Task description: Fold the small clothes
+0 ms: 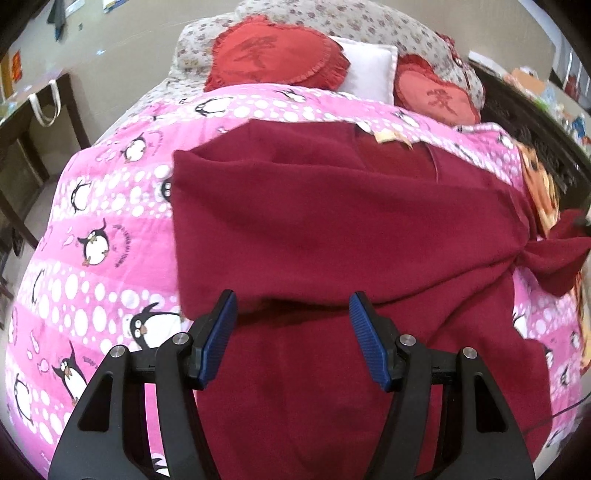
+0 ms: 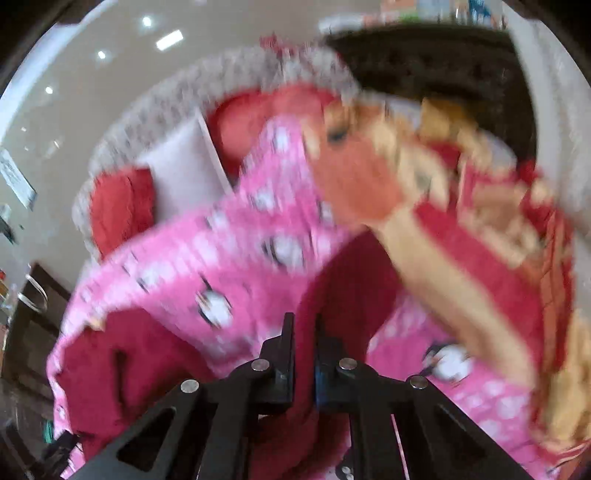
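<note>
In the left wrist view the left gripper [image 1: 291,314] is seen at the bottom centre of the frame, held low over the bed and pointed along the cloth, its jaws spread wide with nothing between them; the two blue ribbed pads [image 1: 221,332] are clearly apart, with the near fold of the garment lying just beyond their tips. In the right wrist view, which is blurred, the right gripper [image 2: 303,325] is seen at the bottom centre, tilted against the scene, its jaws drawn nearly together on a bunched ridge of the dark red garment [image 2: 332,280] that is pinched between them. The one dark red garment [image 1: 332,229] is spread across the middle of the left wrist frame on the pink penguin quilt [image 1: 110,206], with a flap folded over toward the left, a pale label [image 1: 391,137] shown at its upper edge, and one part gathered into a taut twist at the right edge of the frame. Two red heart cushions [image 1: 273,55] and one white pillow [image 1: 369,66] are seen at the top of the frame, against a flowered bedspread [image 1: 369,22]. One orange patterned blanket [image 2: 480,236] is seen at the right of the right wrist frame. One dark table [image 1: 33,122] is seen at the upper left.
</note>
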A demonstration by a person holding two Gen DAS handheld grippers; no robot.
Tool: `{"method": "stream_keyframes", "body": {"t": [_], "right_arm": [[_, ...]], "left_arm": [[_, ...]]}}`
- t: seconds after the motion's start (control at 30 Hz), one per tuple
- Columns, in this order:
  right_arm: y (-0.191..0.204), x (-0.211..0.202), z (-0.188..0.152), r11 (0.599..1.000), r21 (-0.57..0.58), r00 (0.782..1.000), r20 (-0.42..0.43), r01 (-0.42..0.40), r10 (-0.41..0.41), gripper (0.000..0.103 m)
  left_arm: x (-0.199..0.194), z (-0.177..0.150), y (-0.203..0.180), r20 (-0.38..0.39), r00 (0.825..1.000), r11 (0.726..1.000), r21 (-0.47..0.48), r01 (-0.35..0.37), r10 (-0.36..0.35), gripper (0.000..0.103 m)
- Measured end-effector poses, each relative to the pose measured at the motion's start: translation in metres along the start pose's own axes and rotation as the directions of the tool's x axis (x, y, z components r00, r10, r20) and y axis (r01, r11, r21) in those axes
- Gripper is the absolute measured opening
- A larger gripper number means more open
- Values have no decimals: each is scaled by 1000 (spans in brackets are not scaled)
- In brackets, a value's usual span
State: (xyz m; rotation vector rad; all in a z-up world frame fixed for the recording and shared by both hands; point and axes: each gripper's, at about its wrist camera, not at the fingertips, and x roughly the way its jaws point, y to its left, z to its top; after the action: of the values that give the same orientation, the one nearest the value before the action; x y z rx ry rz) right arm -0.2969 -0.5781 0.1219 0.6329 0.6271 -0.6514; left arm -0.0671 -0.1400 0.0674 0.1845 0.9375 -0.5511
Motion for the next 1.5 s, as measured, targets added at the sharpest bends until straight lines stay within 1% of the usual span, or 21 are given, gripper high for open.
{"method": "stream_keyframes", "body": {"t": [0.17, 0.3, 0.43, 0.53, 0.57, 0.67, 0.73, 0.77, 0.83, 0.93, 0.97, 1.0, 1.07, 1.13, 1.23, 1.27, 1.33, 1.4, 1.43, 1.47, 1.5], "right_arm": [[60, -78, 37, 981, -130, 973, 161, -143, 163, 6], [144, -109, 40, 904, -308, 921, 159, -296, 356, 6], [239, -105, 12, 744, -427, 824, -2, -513, 567, 6], [298, -72, -27, 642, -437, 756, -159, -630, 635, 6], [314, -58, -43, 621, -440, 745, -205, -649, 635, 6], [342, -2, -92, 610, -396, 727, -355, -686, 587, 10], [350, 50, -132, 659, -344, 719, -523, -669, 457, 12], [350, 66, -143, 679, -335, 716, -564, -653, 411, 12], [337, 77, -158, 705, -357, 740, -572, -612, 353, 12], [309, 57, -148, 722, -358, 769, -520, -591, 372, 15], [298, 49, -142, 728, -353, 777, -497, -588, 386, 22], [285, 41, -136, 736, -350, 788, -470, -580, 398, 38], [260, 25, -119, 767, -354, 831, -384, -535, 402, 54], [233, 7, -108, 804, -375, 883, -284, -460, 373, 57], [193, -4, -88, 874, -346, 939, -174, -342, 298, 71], [181, -3, -79, 898, -322, 953, -151, -299, 263, 74], [161, 11, -64, 940, -258, 972, -135, -224, 195, 74], [150, 36, -52, 956, -187, 965, -177, -224, 192, 74], [149, 53, -51, 957, -165, 955, -220, -238, 200, 74], [151, 65, -51, 954, -166, 947, -248, -249, 204, 69], [157, 78, -53, 950, -179, 939, -278, -256, 201, 39]], "left_arm": [[-14, 2, 18, 30, 999, 998, -59, 15, -13, 63], [-30, 2, 37, 67, 998, 993, -115, 29, -21, 63], [-46, 4, 56, 108, 994, 988, -152, 23, -7, 63], [-53, 6, 71, 129, 992, 983, -184, 21, 2, 63], [-53, 6, 74, 132, 991, 981, -193, 21, 4, 63], [-49, 7, 83, 124, 992, 977, -212, 9, 18, 63], [-42, 8, 85, 107, 994, 978, -208, 8, 15, 63], [-40, 9, 85, 105, 994, 979, -206, 10, 12, 63], [-34, 10, 84, 101, 995, 980, -199, 11, 9, 63], [-20, 17, 80, 93, 996, 985, -175, 6, 10, 63], [-12, 21, 77, 82, 997, 987, -161, 2, 11, 63], [-8, 22, 75, 75, 997, 988, -153, 2, 10, 63], [4, 26, 72, 62, 998, 990, -142, 5, 4, 63], [18, 28, 68, 38, 999, 991, -131, -5, 10, 63], [33, 28, 62, 21, 1000, 995, -103, 10, -8, 63], [38, 28, 59, 9, 1000, 996, -89, 17, -16, 58], [46, 29, 53, -20, 1000, 998, -71, 3, -4, 42], [46, 31, 50, -16, 1000, 998, -58, -18, 17, 38], [44, 32, 50, -12, 1000, 998, -57, -19, 18, 29], [42, 35, 51, -10, 1000, 998, -60, -22, 21, 23], [40, 38, 54, -10, 1000, 998, -66, -15, 14, 21]]}}
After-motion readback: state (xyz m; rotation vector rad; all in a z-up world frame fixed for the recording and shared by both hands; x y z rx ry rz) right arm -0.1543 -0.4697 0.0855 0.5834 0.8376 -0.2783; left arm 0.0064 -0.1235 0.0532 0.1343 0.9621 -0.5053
